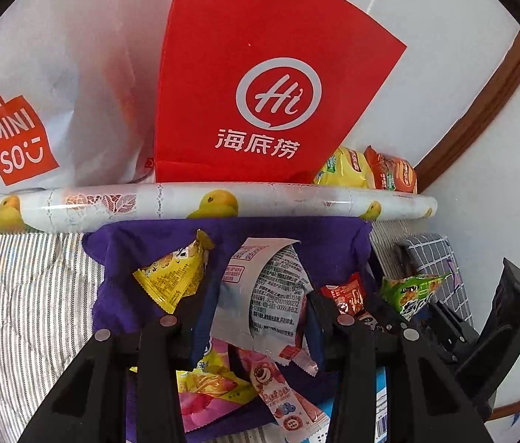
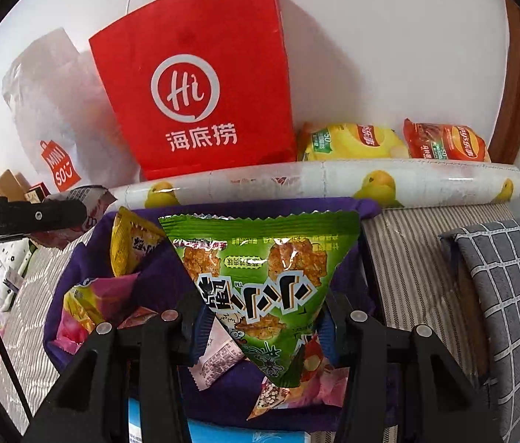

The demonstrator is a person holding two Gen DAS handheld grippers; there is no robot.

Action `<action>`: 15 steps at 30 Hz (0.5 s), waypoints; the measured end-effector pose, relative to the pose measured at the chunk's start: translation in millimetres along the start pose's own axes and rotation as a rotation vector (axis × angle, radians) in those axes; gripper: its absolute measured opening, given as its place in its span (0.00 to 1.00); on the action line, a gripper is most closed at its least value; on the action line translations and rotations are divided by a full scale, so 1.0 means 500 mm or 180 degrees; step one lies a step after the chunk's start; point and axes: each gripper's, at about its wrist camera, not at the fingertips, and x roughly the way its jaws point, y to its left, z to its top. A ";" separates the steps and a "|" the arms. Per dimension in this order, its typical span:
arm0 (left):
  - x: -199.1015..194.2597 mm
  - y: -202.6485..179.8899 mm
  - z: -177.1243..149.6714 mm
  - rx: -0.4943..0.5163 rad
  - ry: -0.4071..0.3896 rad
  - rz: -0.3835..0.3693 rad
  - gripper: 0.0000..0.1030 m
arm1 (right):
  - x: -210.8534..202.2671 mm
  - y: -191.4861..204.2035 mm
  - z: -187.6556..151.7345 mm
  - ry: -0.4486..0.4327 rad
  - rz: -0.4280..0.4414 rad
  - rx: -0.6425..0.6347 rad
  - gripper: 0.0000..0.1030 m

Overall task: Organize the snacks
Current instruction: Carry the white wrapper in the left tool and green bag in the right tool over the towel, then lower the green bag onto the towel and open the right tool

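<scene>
Striped bedding point(image 2: 400, 258) flanks the purple bag point(image 2: 171, 265); ahead, a paper roll point(image 2: 333, 181) borders it. Right gripper point(image 2: 260, 317) pinches the green packet point(image 2: 267, 277); left gripper point(image 1: 256, 317) pinches the white packet point(image 1: 271, 288).

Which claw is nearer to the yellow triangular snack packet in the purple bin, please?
Left. The left claw, gripping a white wrapper, has the yellow triangular packet right beside its fingers. The right claw, shut on the green triangular packet, sits farther across the purple bin.

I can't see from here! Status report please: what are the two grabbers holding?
Left gripper shut on white printed snack packet. Right gripper shut on green triangular snack packet. Both over purple fabric bin of snacks. Nothing blocking.
</scene>
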 end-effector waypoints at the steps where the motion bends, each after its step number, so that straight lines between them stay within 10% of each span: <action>1: 0.002 -0.001 -0.001 0.0003 0.0012 0.0005 0.39 | 0.001 0.002 -0.001 0.0007 0.0000 -0.0015 0.46; 15: 0.023 -0.009 -0.005 0.0052 0.0103 0.0107 0.39 | 0.028 0.012 -0.006 0.0232 0.0006 -0.0079 0.46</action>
